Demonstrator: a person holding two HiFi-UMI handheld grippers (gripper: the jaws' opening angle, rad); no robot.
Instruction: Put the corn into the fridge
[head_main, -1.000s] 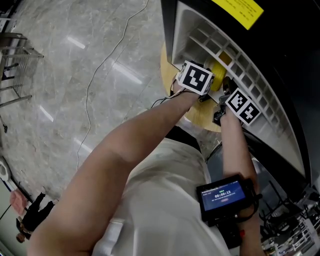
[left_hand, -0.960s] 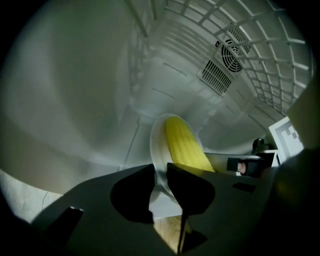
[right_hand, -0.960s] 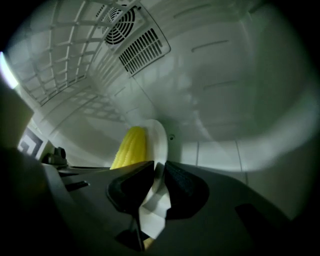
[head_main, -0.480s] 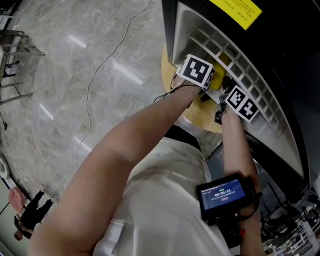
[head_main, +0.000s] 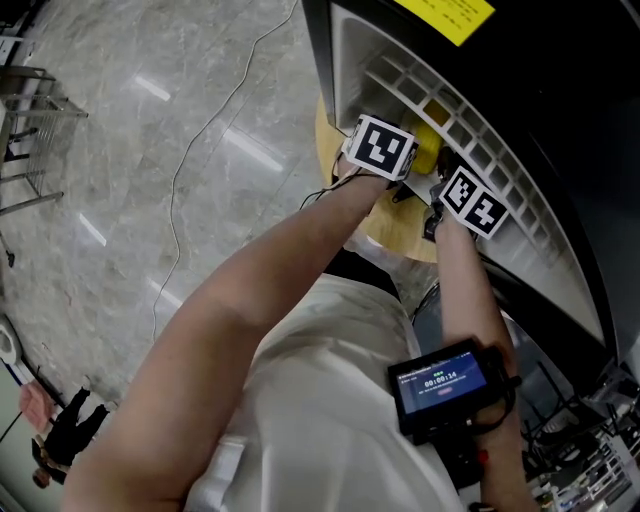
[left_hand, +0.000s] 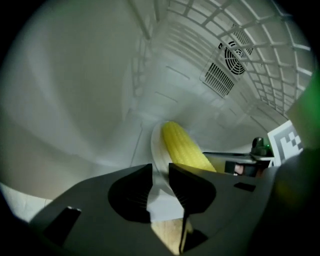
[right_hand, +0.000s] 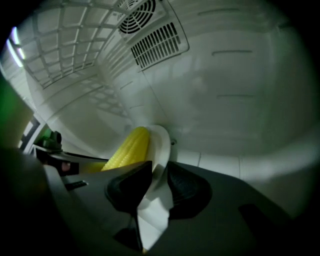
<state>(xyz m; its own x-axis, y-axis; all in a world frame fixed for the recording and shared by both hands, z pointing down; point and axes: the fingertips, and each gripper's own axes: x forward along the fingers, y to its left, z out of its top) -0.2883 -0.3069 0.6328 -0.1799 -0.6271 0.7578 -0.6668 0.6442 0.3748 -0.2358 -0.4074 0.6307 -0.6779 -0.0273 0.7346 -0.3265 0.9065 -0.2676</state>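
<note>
A yellow corn cob (left_hand: 183, 148) lies on a white plate (left_hand: 157, 146) held inside the white fridge (head_main: 520, 215). My left gripper (left_hand: 160, 172) is shut on the plate's near rim. The right gripper (right_hand: 159, 172) is shut on the rim at the opposite side, with the corn (right_hand: 128, 149) lying just past its fingers on the plate (right_hand: 161, 138). In the head view both marker cubes sit at the fridge mouth, left gripper (head_main: 380, 148) and right gripper (head_main: 472, 200), with the corn (head_main: 426, 150) between them. The jaws themselves are hidden there.
A fan grille (right_hand: 150, 30) is set in the fridge's back wall, and a wire shelf (left_hand: 270, 65) runs above the plate. A round wooden table (head_main: 385, 228) stands below the fridge opening. A cable (head_main: 200, 140) trails over the marble floor, with a metal rack (head_main: 30, 120) far left.
Both grippers have shifted a little up and left in the head view, carrying the plate and corn further into the fridge.
</note>
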